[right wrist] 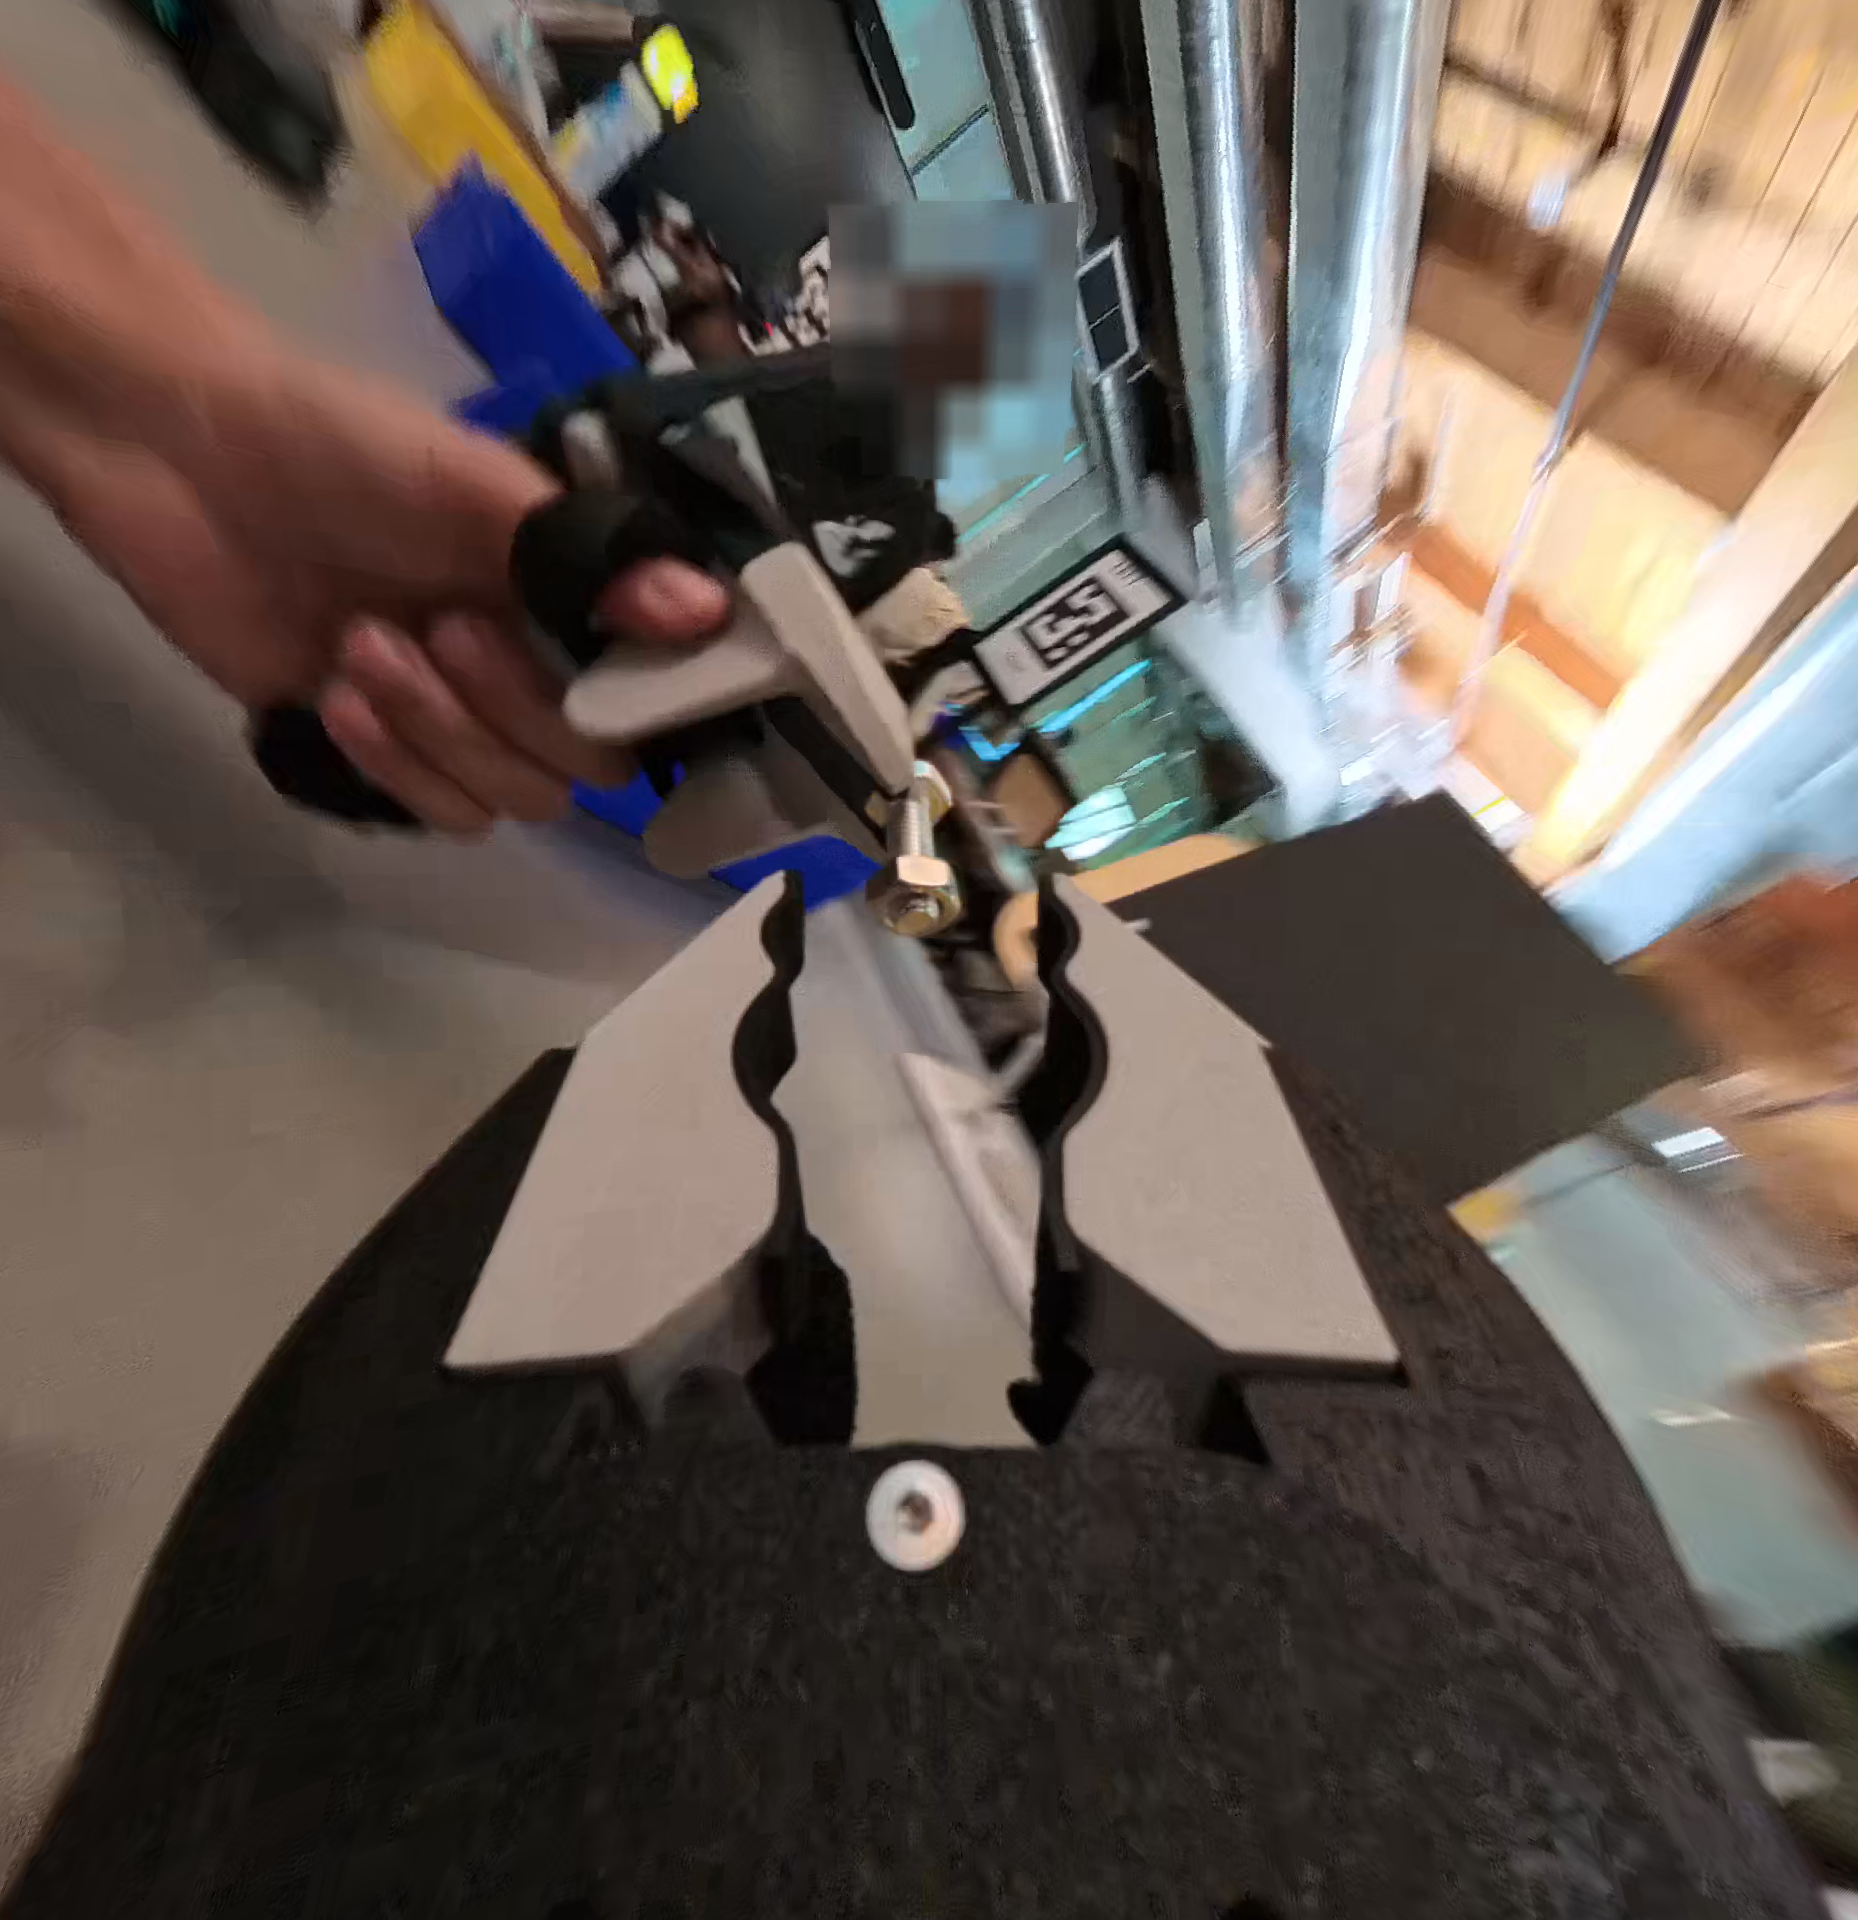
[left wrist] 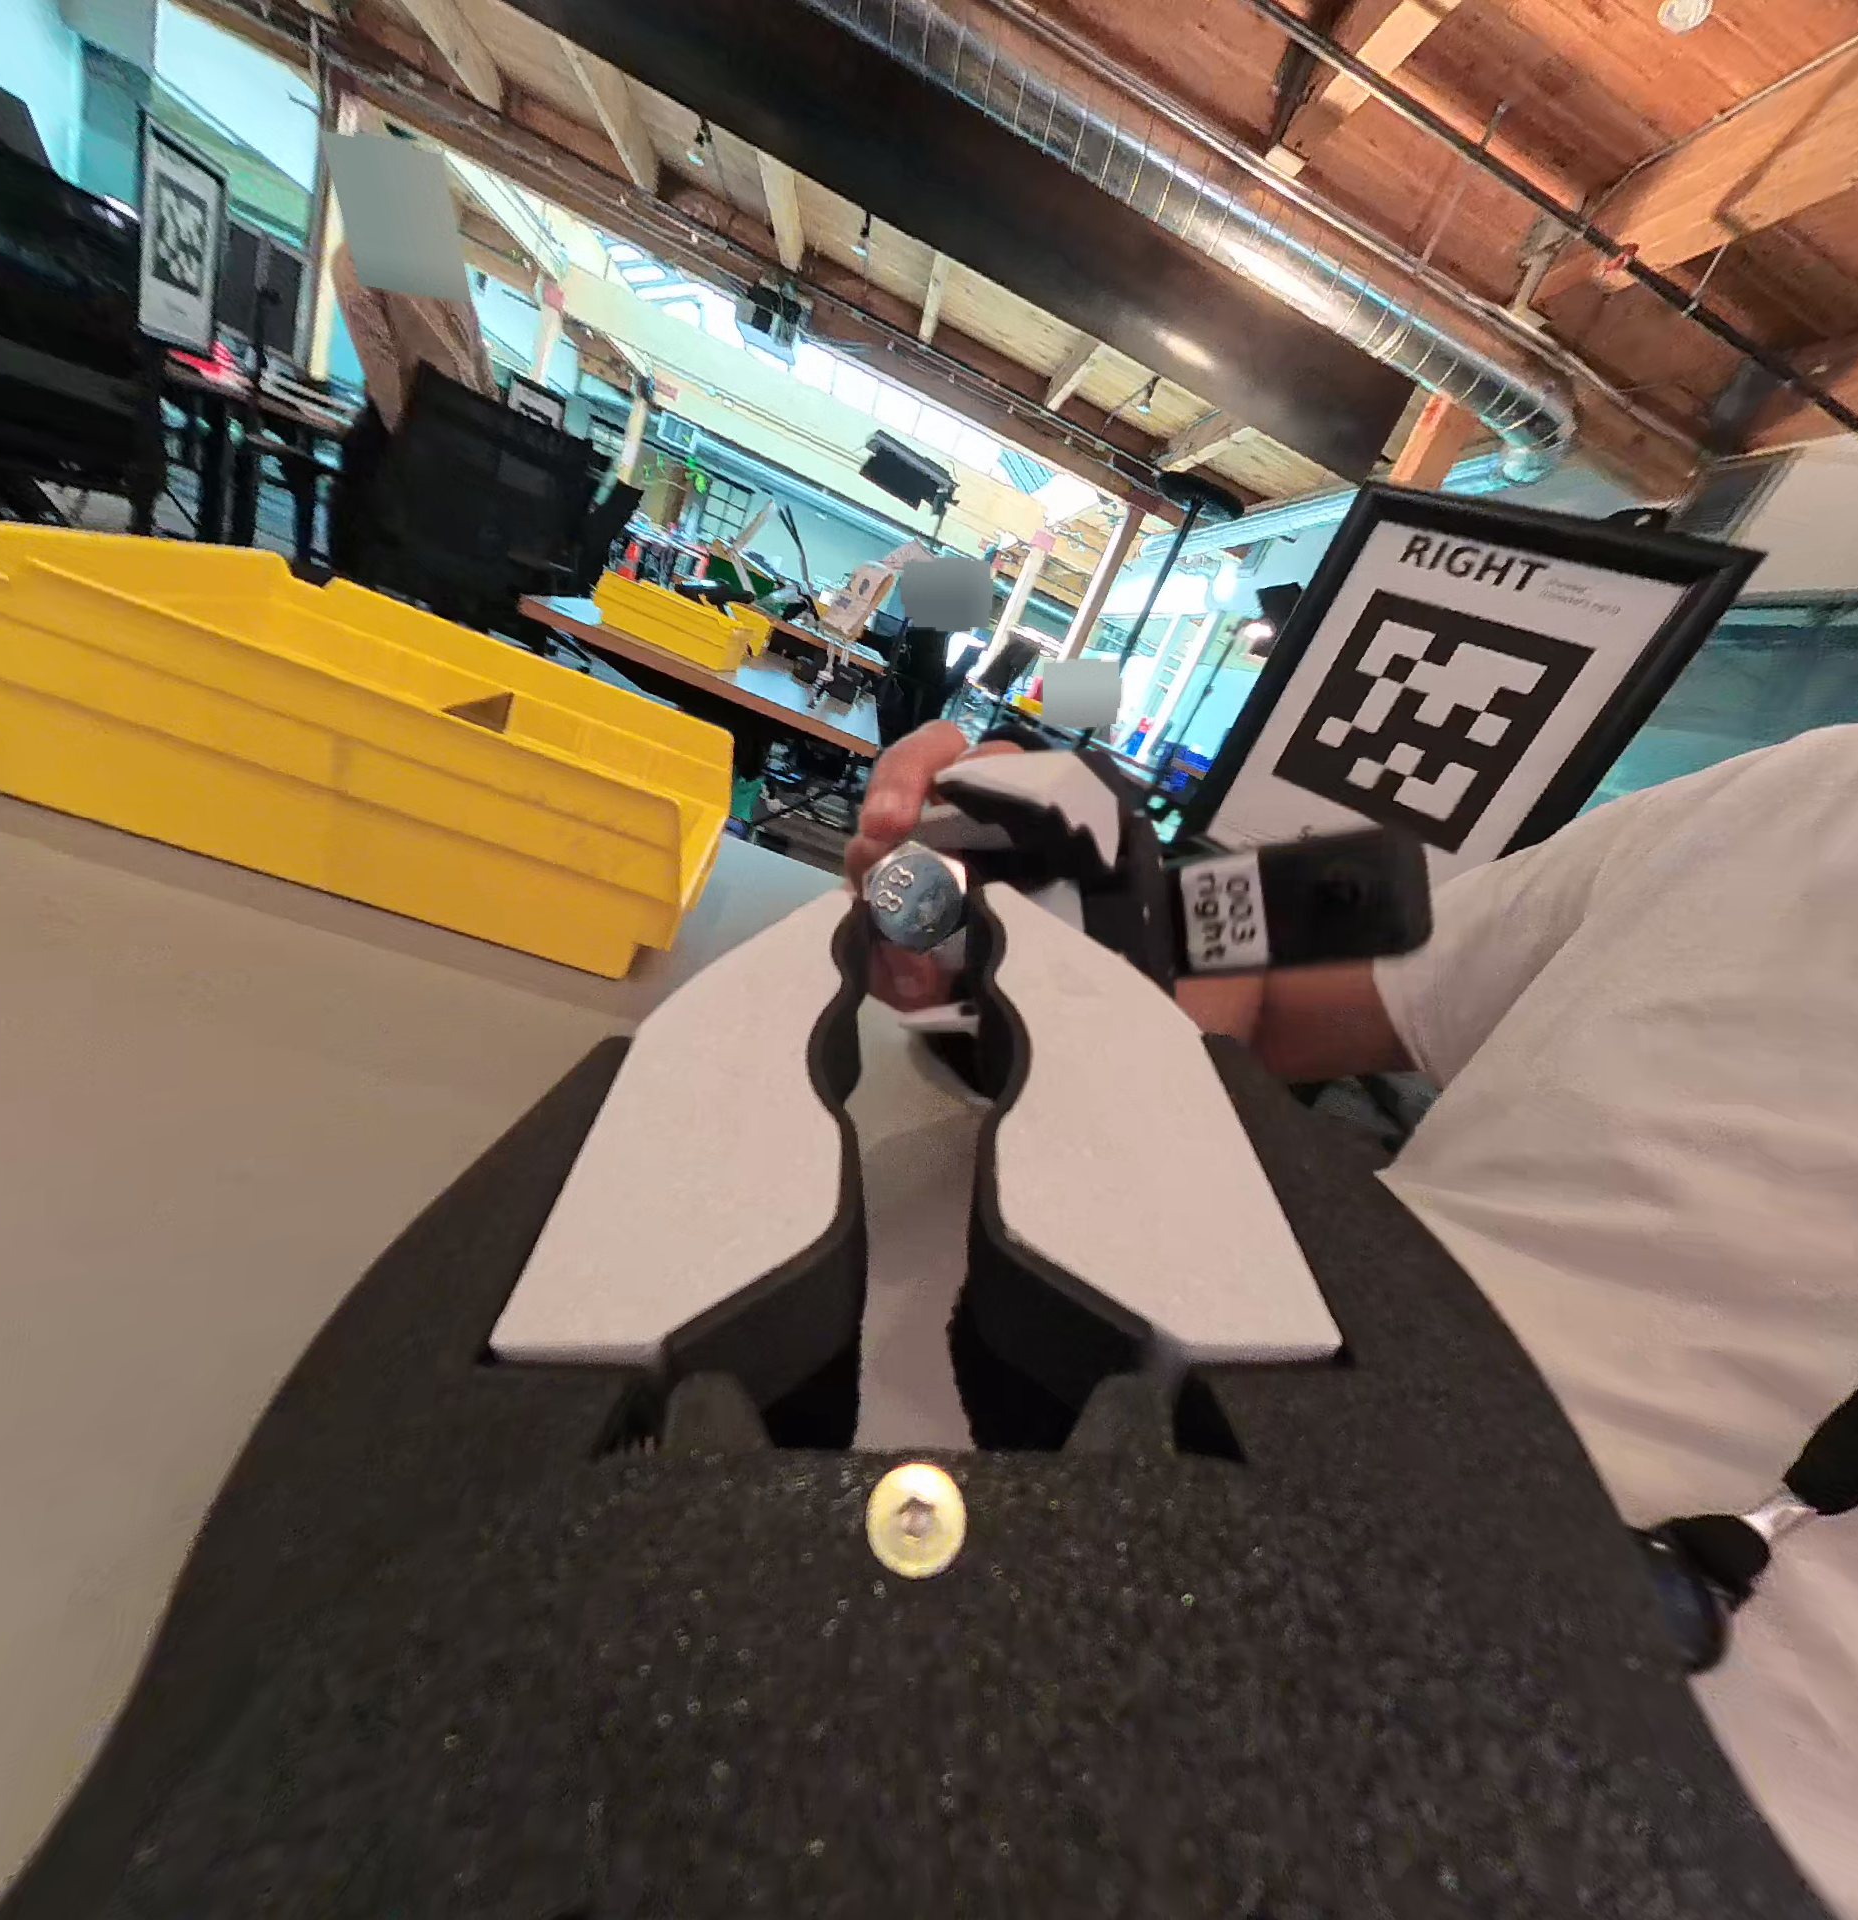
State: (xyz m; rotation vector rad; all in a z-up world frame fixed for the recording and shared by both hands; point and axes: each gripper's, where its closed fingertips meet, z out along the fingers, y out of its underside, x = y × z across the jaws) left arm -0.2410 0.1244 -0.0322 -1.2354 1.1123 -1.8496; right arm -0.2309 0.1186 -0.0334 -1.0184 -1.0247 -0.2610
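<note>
Nearest the lens in the left wrist view: the left gripper [left wrist: 917, 925], its two white fingers drawn close and clamped at the tips on a steel bolt [left wrist: 914, 896]. The hexagonal head faces the camera, and the black pads press it from both sides. To the left of these fingers, a yellow bin [left wrist: 312, 727] sits on the pale table [left wrist: 177, 1091], well apart. Just beyond the bolt and to its right, the right gripper [left wrist: 1018, 831] comes in sideways, a hand [left wrist: 894, 790] on it. Farther right stands a framed black-and-white marker board [left wrist: 1444, 707], then a white sleeve [left wrist: 1631, 1039].

Right wrist view, blurred: the right gripper [right wrist: 920, 914] has its fingers set wide apart, and neither pad touches anything. To the upper left of them, a hand [right wrist: 312, 582] holds the left gripper [right wrist: 883, 790], which grips the bolt [right wrist: 909, 831] by the head end. A nut [right wrist: 917, 899] sits on the lower end of the shank, just ahead of the open fingertips and between them. A black panel [right wrist: 1424, 987] lies to the right.
</note>
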